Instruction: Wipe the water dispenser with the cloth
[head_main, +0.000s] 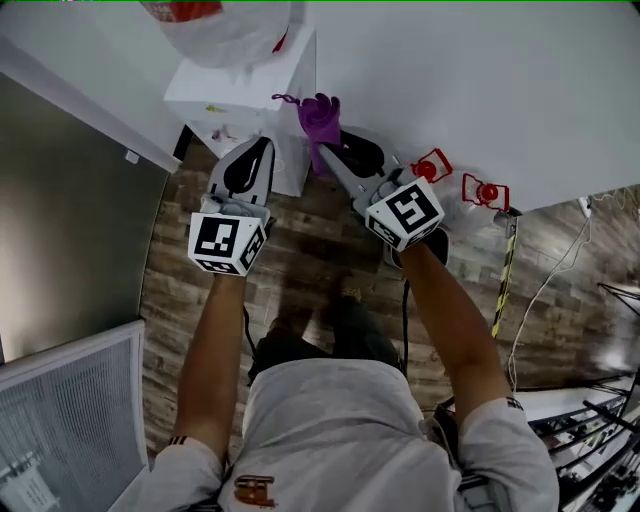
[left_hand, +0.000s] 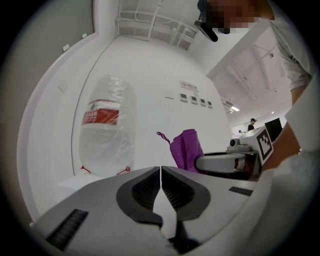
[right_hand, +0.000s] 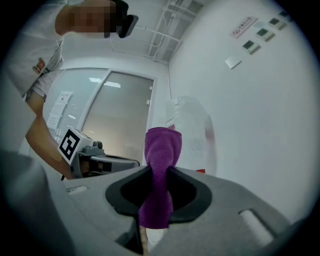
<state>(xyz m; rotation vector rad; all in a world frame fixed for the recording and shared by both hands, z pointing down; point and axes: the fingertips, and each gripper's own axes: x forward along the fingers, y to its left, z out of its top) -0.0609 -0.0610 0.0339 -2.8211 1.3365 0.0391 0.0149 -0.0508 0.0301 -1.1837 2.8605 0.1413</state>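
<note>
Purple cloth (right_hand: 162, 145) stands clamped in the right claw (right_hand: 159, 170); left claw (left_hand: 160, 171) is closed, empty

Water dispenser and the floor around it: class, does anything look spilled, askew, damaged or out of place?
Nothing stands out. The white box-shaped water dispenser has its clear plastic bottle seated on top, the wood-pattern floor shows no water, and the purple cloth is gripped by the right gripper.
</note>
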